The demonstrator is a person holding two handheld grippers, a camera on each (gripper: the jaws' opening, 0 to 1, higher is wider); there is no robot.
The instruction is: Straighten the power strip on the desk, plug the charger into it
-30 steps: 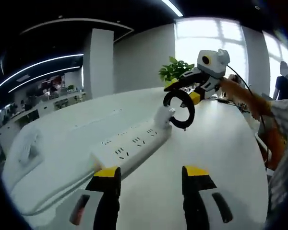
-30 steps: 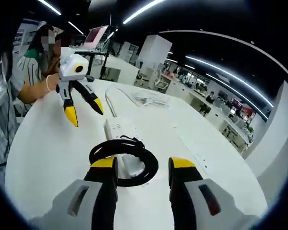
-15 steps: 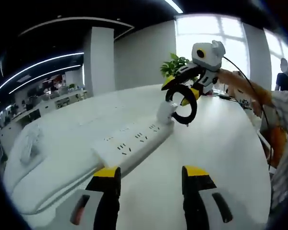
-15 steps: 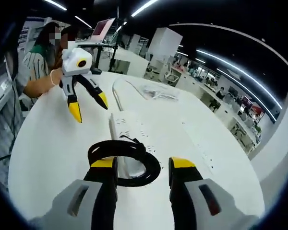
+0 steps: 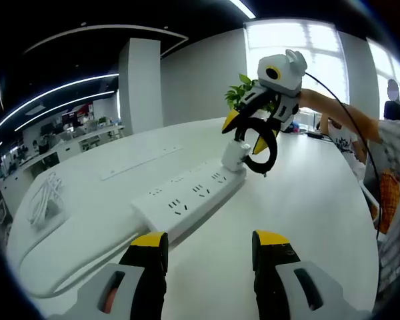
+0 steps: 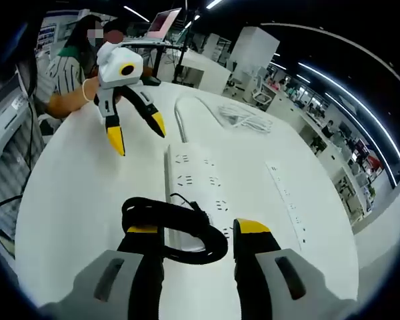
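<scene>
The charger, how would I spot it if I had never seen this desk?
Find the big white desk and the long white power strip lying on it. At the strip's far end sits a small white charger, held in the right gripper. A coiled black cable hanging from it marks it out.

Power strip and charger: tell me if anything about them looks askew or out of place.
Nothing looks damaged. The power strip lies flat on the white desk. The charger stands at its far end, its coiled black cable still bundled, dangling from the right gripper. Whether the plug is fully seated cannot be told.
</scene>
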